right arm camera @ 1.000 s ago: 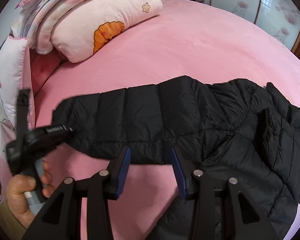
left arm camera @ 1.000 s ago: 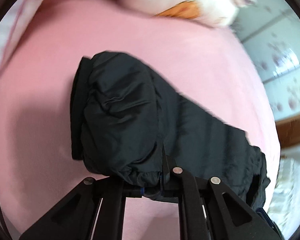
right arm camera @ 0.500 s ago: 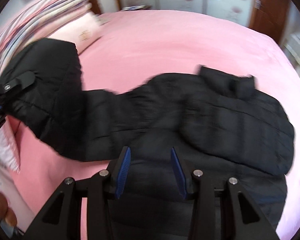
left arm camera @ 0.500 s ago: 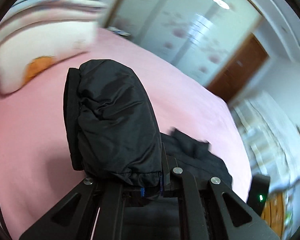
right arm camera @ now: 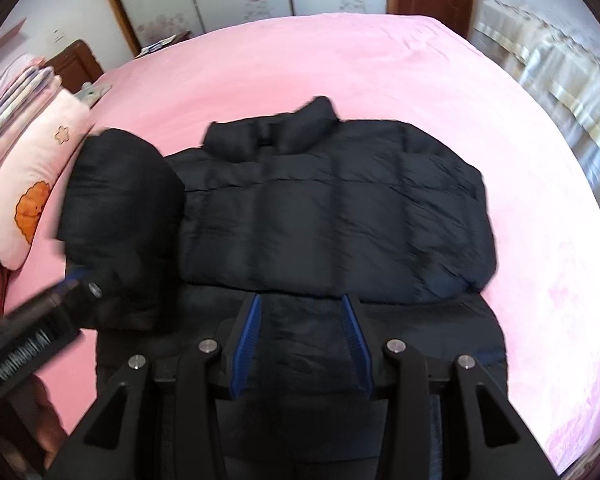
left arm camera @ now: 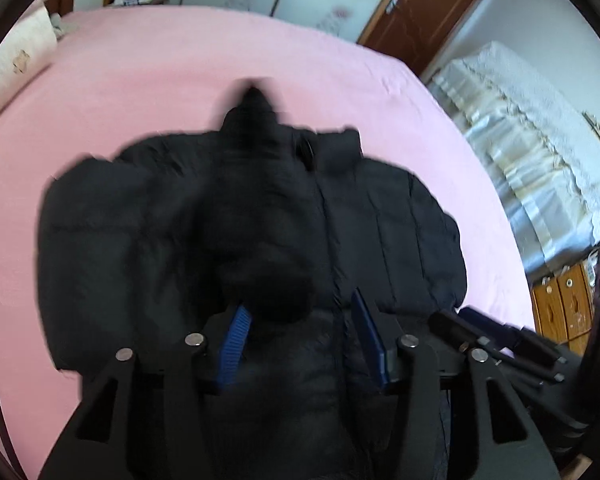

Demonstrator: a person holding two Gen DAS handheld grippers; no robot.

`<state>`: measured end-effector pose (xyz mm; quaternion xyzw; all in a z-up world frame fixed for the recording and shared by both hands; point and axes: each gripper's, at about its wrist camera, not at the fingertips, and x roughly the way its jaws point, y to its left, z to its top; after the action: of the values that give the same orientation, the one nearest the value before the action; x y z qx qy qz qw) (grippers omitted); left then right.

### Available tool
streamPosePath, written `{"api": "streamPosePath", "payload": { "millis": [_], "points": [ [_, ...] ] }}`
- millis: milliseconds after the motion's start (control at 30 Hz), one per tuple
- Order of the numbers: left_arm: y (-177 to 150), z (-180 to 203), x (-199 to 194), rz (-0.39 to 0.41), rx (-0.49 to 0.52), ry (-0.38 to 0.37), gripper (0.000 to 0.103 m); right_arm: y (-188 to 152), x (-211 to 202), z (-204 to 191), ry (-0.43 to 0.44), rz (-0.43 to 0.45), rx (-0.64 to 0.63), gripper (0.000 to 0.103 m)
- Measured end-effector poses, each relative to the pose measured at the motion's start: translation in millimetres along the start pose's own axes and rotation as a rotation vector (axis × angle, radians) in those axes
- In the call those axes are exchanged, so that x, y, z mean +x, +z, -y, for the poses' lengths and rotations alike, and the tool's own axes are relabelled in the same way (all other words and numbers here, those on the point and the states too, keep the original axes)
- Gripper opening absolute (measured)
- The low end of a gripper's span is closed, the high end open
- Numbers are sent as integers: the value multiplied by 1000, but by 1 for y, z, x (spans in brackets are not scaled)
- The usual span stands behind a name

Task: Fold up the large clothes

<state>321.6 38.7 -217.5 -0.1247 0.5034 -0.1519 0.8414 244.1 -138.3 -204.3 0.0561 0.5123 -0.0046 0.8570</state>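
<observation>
Black puffer jacket [right arm camera: 332,216] spread on pink bed [right arm camera: 340,60], collar far. Sleeve [left arm camera: 260,216] seen blurred between opening jaws of left gripper [left arm camera: 300,344], pads not pressing. Right gripper [right arm camera: 302,344] jaws half apart, empty, above near hem.

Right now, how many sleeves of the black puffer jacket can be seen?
1. The sleeve lies at the jacket's left side near the pillow, its cuff by the left gripper, whose jaws are opening. The other sleeve may be hidden in the fold.
</observation>
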Motion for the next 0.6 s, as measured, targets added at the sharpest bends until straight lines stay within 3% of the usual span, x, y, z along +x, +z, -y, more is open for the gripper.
{"api": "streamPosePath", "payload": {
  "millis": [133, 267, 400, 467, 600],
  "points": [
    [-27, 7, -14, 7, 28, -2, 52, -2, 0, 16, 18, 0, 6, 42],
    [-43, 3, -32, 32, 7, 49, 52, 5, 2, 17, 58, 2, -2, 42],
    [-47, -32, -57, 73, -79, 129, 53, 16, 10, 13, 115, -1, 3, 42],
    [-52, -54, -66, 90, -135, 174, 62, 24, 16, 12, 146, -1, 7, 42],
    [-70, -105, -69, 71, -259, 279, 63, 44, 35, 10, 153, 12, 2, 42]
  ]
}}
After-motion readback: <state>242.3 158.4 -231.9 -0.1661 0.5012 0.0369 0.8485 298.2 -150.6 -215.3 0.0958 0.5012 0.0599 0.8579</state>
